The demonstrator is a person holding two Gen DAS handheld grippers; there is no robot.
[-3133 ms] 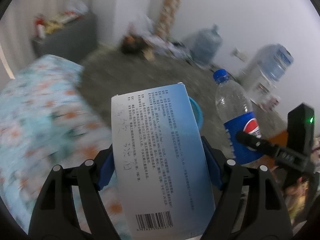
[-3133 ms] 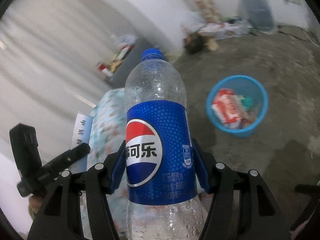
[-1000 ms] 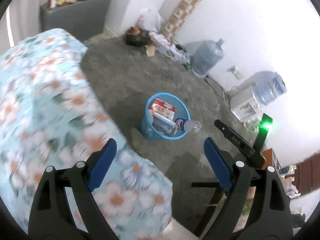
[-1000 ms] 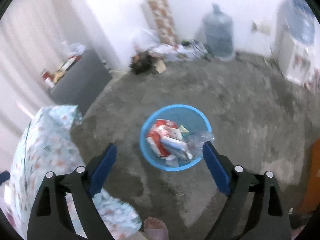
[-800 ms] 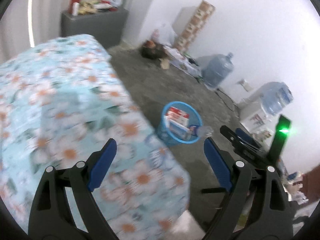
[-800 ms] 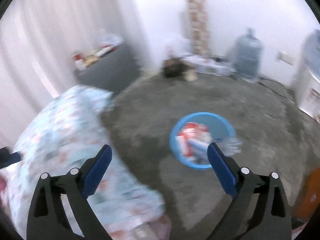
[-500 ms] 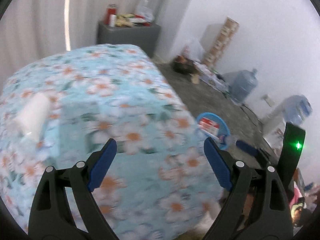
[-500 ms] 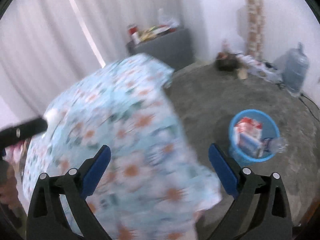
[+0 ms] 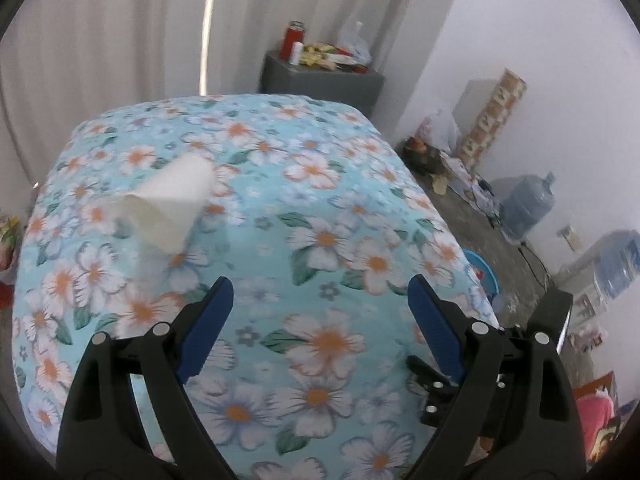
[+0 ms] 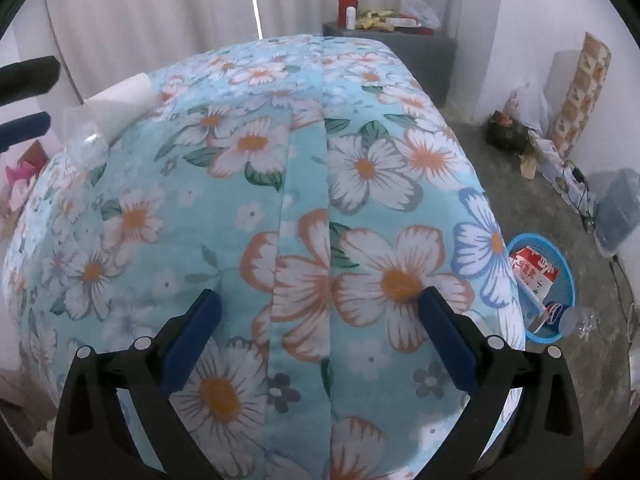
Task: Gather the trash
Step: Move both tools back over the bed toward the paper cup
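Observation:
A white wad of paper (image 9: 168, 204) lies on the flower-print table cover (image 9: 320, 240), up and to the left of my left gripper (image 9: 320, 332), which is open and empty above the cloth. The right wrist view shows the same paper (image 10: 120, 100) at the far left, with a clear plastic piece (image 10: 86, 140) beside it. My right gripper (image 10: 316, 336) is open and empty over the cover (image 10: 280, 160). On the floor to the right, the blue basket (image 10: 570, 284) holds a red-and-white packet (image 10: 534, 270) and the Pepsi bottle (image 10: 560, 316). Only its rim (image 9: 486, 270) shows past the table edge.
A grey cabinet (image 9: 320, 80) with cans and bags stands behind the table against the curtain. Water jugs (image 9: 528, 208) and clutter line the white wall on the right. The left gripper's fingers (image 10: 24, 76) show at the left edge. Grey concrete floor (image 10: 520, 200) lies right of the table.
The carton and bottle I held went into the basket. Both views have swung from the basket on the floor to the tabletop, bringing the white paper into view.

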